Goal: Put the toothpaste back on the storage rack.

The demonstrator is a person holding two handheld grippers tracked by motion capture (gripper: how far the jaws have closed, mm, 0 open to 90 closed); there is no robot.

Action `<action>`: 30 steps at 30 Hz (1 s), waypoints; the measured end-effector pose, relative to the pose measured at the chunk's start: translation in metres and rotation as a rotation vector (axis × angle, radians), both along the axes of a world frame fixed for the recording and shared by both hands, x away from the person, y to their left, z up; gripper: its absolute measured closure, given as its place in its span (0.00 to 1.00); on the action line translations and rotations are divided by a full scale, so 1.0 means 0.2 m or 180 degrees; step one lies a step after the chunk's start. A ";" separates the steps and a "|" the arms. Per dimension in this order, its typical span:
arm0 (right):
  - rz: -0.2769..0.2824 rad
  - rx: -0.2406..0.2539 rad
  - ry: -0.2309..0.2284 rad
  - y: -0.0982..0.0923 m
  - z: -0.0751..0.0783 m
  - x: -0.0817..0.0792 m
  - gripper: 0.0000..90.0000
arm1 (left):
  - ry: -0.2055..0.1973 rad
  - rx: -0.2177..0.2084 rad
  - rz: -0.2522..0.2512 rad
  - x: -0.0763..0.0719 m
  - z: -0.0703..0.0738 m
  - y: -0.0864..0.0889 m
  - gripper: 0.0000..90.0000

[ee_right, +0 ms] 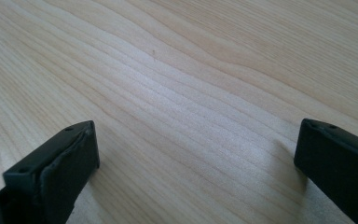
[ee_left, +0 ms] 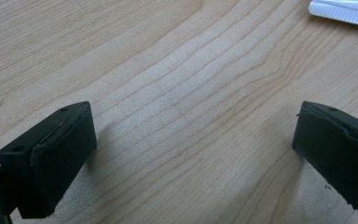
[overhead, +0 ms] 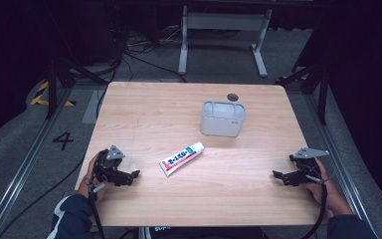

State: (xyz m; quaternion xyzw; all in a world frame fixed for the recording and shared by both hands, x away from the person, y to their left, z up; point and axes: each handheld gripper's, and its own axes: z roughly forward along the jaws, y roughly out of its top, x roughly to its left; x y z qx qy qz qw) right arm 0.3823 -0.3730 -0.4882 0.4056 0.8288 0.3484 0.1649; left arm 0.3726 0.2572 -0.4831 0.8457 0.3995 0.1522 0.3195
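A white toothpaste tube [overhead: 181,158] with blue and red print lies flat near the middle of the wooden table [overhead: 144,109]; its white end [ee_left: 345,10] shows at the top right of the left gripper view. Behind it stands a pale grey open-topped holder [overhead: 222,118]. My left gripper [overhead: 132,177] rests low at the table's front left, open, with bare wood between its jaws. My right gripper [overhead: 278,177] sits at the front right, also open and holding nothing. Both point inward toward the tube.
A small dark round spot [overhead: 232,96] lies on the table behind the holder. Beyond the table stand a white metal frame [overhead: 224,22] and loose cables [overhead: 129,50] on a grey floor. Rails run along both sides.
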 end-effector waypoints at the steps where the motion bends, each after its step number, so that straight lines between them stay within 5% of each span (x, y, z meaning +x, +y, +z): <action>1: 0.0010 0.0001 0.0001 0.00 0.00 0.00 0.00 | 0.0048 -0.0024 0.0012 0.00 0.00 0.00 0.00; 17: 0.0254 -0.0139 0.0101 -0.02 0.02 0.01 0.02 | 0.0034 -0.0036 0.0009 -0.01 0.00 0.01 0.00; 21: 0.0345 -0.0124 0.0105 -0.01 0.05 0.00 0.22 | 0.0039 -0.0040 -0.0017 -0.01 0.00 0.01 0.00; 25: 0.0495 -0.0007 0.0089 0.02 0.08 -0.01 0.21 | 0.0028 -0.0030 -0.0009 -0.01 0.00 0.01 0.00; 30: 0.0696 -0.0044 0.0047 0.11 0.12 0.00 0.22 | 0.0009 -0.0010 -0.0031 -0.01 0.00 0.01 0.00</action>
